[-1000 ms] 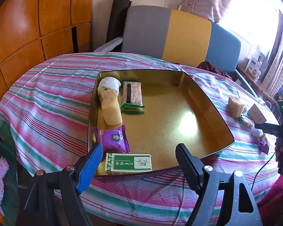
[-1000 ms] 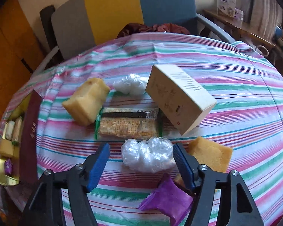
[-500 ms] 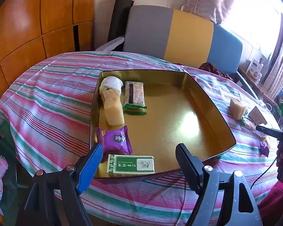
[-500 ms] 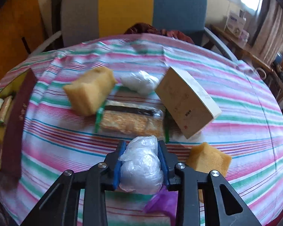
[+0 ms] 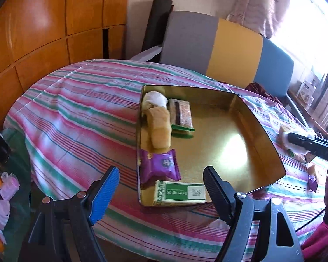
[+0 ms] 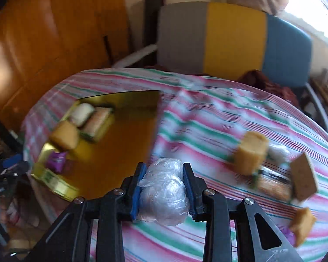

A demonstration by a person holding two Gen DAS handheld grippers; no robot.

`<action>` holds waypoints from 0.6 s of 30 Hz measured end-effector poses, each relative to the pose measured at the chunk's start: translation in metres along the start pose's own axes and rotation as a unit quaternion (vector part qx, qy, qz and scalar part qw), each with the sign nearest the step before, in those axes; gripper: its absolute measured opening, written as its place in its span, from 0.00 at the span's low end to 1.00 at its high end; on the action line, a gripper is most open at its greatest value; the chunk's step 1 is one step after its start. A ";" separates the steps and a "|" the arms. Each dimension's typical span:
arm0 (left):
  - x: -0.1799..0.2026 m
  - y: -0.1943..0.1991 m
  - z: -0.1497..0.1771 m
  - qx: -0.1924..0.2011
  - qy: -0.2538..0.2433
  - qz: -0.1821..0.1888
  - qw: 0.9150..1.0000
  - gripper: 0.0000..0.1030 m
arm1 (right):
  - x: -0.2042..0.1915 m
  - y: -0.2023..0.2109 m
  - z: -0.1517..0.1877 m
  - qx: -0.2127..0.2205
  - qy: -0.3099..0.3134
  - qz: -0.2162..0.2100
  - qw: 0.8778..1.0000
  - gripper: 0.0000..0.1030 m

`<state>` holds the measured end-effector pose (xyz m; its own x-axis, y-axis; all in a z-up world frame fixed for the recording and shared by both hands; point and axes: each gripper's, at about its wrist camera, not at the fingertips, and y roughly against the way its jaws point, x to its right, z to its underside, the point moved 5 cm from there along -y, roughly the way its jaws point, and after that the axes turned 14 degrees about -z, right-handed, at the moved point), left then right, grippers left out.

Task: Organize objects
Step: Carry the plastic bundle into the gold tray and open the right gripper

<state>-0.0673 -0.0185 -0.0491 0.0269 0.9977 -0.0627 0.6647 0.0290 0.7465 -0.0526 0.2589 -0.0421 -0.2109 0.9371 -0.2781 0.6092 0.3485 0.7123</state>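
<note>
My right gripper (image 6: 164, 174) is shut on a clear plastic-wrapped white ball (image 6: 164, 194), held above the striped cloth beside the gold tray (image 6: 120, 144). In the left wrist view the gold tray (image 5: 260, 131) holds a white ball (image 5: 154, 99), a yellow cake (image 5: 160, 126), a cracker pack (image 5: 181, 114), a purple packet (image 5: 160, 167) and a green box (image 5: 180, 193) along its left side. My left gripper (image 5: 161, 185) hangs open over the tray's near edge with nothing between its fingers. The right gripper's arm (image 5: 310, 144) shows at the right edge.
On the cloth right of the tray lie a yellow cake (image 6: 250, 152), a cracker pack (image 6: 273, 185), a tan box (image 6: 302, 179), another cake piece (image 6: 302, 224) and a white ball (image 6: 277, 154). A grey, yellow and blue chair (image 5: 227, 50) stands behind the table.
The right gripper closed on the wrapped white ball, lifted it off the cloth and swung left toward the tray. The left gripper drifted slightly and stayed open.
</note>
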 end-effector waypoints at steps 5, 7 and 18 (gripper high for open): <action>-0.008 -0.001 -0.001 0.004 0.007 -0.010 1.000 0.78 | -0.048 -0.045 -0.007 -0.027 0.013 -0.049 0.998 0.33; -0.010 -0.001 0.000 0.008 0.006 -0.017 1.000 0.78 | -0.059 -0.064 -0.007 -0.039 0.006 -0.061 0.997 0.33; -0.018 -0.010 0.003 -0.001 0.013 -0.030 0.999 0.78 | -0.102 -0.152 -0.002 -0.096 -0.031 -0.111 0.989 0.40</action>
<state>-0.0718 -0.0367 -0.0574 -0.0324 0.9954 -0.0904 0.6626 0.0891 0.7437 -0.1255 0.1104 -0.1209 -0.2721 0.8367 -0.4753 0.3953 0.5475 0.7375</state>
